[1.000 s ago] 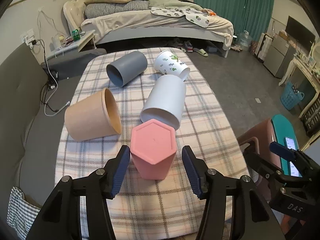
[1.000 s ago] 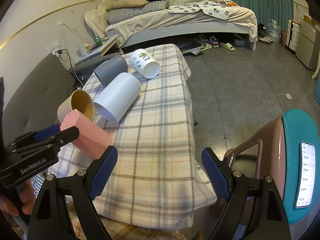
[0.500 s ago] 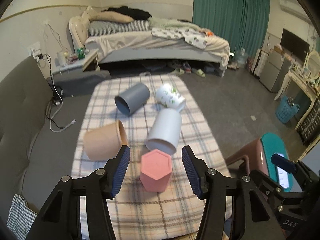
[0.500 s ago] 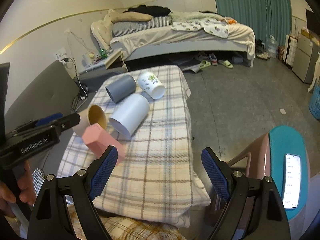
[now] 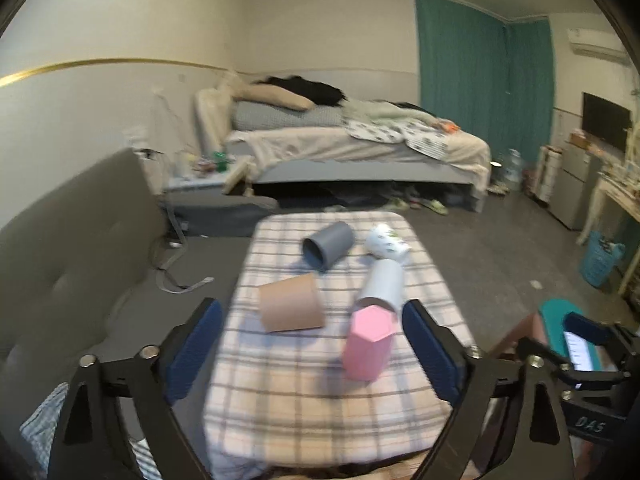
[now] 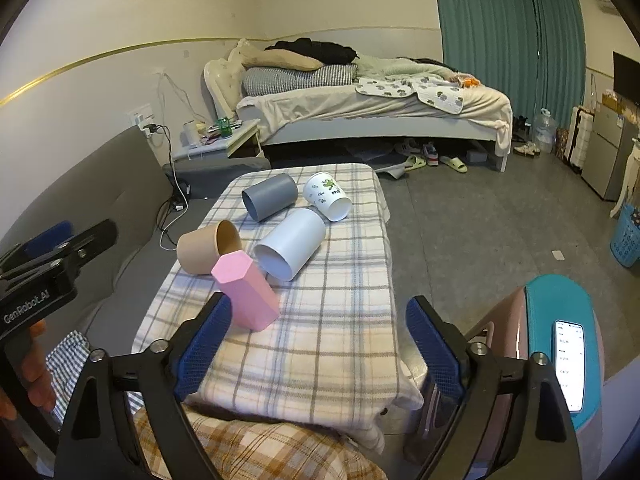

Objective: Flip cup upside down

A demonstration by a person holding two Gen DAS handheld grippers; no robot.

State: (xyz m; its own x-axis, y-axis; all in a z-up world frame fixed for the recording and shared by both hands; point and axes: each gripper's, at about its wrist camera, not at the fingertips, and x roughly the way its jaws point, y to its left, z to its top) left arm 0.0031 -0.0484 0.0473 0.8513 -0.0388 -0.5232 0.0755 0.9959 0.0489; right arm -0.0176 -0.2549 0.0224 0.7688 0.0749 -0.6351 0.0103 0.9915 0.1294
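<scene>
A pink hexagonal cup [image 5: 367,342] [image 6: 245,292] stands upside down near the front of the plaid-covered table [image 5: 304,412] [image 6: 340,332]. Behind it lie on their sides a tan cup [image 5: 290,307] [image 6: 208,246], a pale blue-white cup [image 5: 381,286] [image 6: 290,248], a grey cup [image 5: 328,244] [image 6: 269,197] and a white leaf-print cup [image 5: 387,240] [image 6: 328,196]. My left gripper [image 5: 314,354] is open and empty, well back from the pink cup. My right gripper [image 6: 320,346] is open and empty above the table's front edge.
A grey sofa [image 5: 68,248] runs along the left. A teal and pink stool with a phone [image 6: 568,360] stands at the right. A bed [image 6: 372,108] and nightstand [image 6: 224,140] are at the back. Plaid fabric [image 6: 256,452] lies below the table's front edge.
Both grippers have pulled back and up from the table. The left jaws, close around the pink cup a second ago, have opened wider and withdrawn. The pink cup stays standing upside down.
</scene>
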